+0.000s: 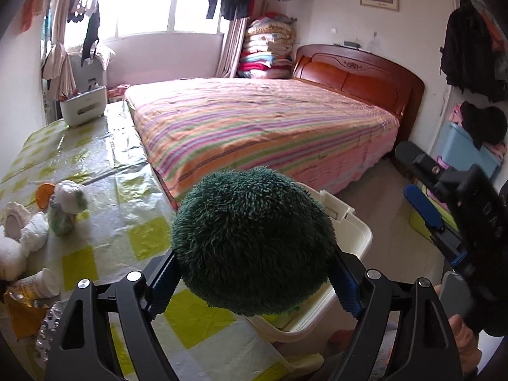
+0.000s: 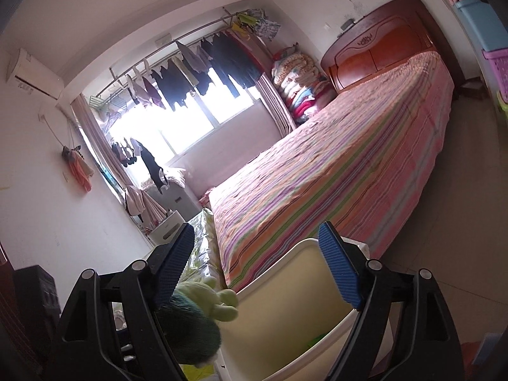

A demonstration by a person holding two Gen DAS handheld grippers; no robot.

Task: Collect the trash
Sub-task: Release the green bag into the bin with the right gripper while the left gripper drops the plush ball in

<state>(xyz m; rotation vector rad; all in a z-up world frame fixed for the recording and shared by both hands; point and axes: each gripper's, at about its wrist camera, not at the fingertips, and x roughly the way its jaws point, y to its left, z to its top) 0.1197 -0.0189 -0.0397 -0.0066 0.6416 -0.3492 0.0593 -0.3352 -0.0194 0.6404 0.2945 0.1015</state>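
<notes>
Plush toy (image 1: 252, 241) gripped by left tool (image 1: 254, 281), green limbs pointing right.

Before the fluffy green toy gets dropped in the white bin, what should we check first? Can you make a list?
1. Left gripper holds the fluffy green toy: ok, pads press on both sides.
2. Toy is over the white bin: ok, the rim shows just behind and under it.
3. Right gripper is out of the way: cannot tell; its open jaws sit over the bin beside the toy.
4. Bin has room: ok, mostly bare inside in the right wrist view.
5. More trash left on the table: not ok, several pieces remain.
</notes>
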